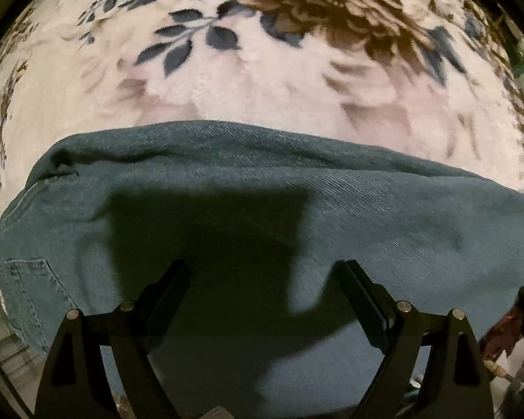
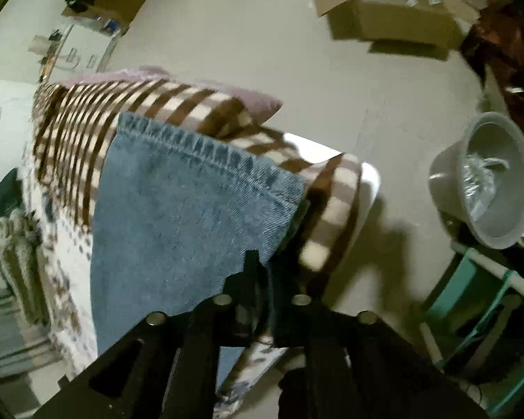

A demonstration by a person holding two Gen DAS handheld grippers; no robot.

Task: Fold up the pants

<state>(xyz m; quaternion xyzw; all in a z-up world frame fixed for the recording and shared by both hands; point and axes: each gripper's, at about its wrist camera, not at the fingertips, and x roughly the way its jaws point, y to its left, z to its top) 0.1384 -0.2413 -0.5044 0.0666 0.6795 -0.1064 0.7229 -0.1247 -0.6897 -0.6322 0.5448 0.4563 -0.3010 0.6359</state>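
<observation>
Right wrist view shows the right gripper [image 2: 265, 265] pinching the jeans [image 2: 178, 209] leg edge near the hem at 12 o'clock, so lift evenly while the spread left gripper [image 1: 265, 272] hovers over the denim.

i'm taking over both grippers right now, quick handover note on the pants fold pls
Left gripper: open, pointing down over the jeans near the back pocket; nothing between its fingers.
Right gripper: closed on the side edge of the jeans leg, just below the hem.
Jeans lie spread on the floral blanket; the hem end sits at the checked border by the bed's edge.
Done: the hem end looks gripped. Whether any fold is already made cannot be told from these views.
Left: probably take hold at the waist end with the left, then fold the jeans over.
</observation>
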